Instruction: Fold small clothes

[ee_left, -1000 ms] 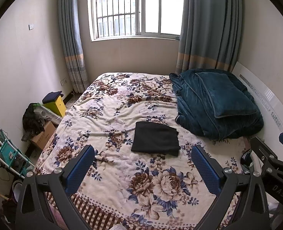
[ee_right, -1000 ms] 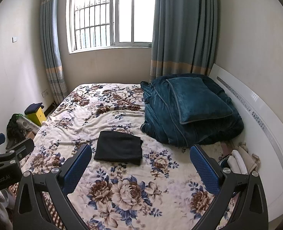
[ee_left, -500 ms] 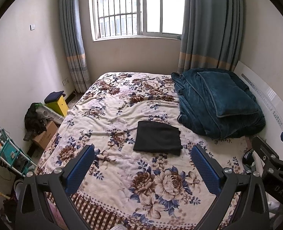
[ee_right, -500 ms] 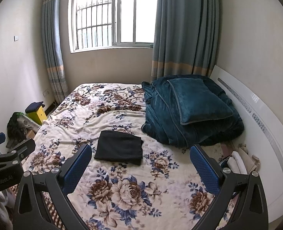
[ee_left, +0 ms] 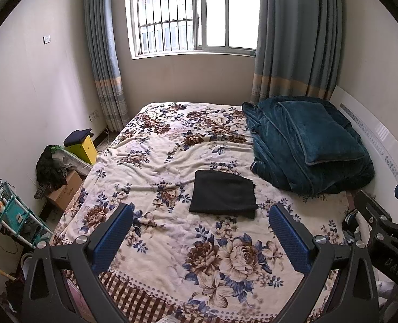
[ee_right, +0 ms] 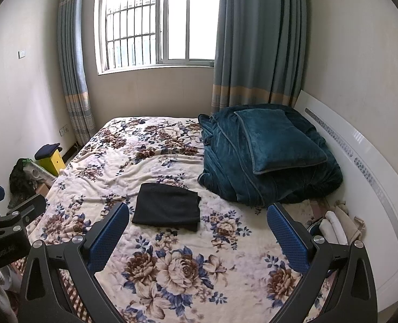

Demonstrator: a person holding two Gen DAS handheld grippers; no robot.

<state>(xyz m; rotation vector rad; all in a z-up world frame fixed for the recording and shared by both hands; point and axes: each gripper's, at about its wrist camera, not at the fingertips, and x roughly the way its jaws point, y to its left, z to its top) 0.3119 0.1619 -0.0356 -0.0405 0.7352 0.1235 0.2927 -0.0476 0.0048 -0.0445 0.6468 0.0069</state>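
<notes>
Jaws wide apart and empty on both left gripper (ee_left: 200, 224) and right gripper (ee_right: 198, 223), well short of the folded black garment (ee_left: 223, 195); regrabbing it could undo the fold or snag the floral bedspread (ee_left: 172, 231).

Open floral bed (ee_left: 172, 242) lay clear around the folded black cloth (ee_left: 223, 195) from 6 to 11 o'clock. A heaped teal blanket (ee_left: 301, 145) blocked 2 o'clock, with the headboard (ee_right: 360, 183) beyond it.

A bed (ee_left: 172, 158) with a floral blanket carries a folded black garment (ee_left: 223, 194) near its middle and a heaped teal quilt (ee_left: 306, 145) beside the headboard
</notes>
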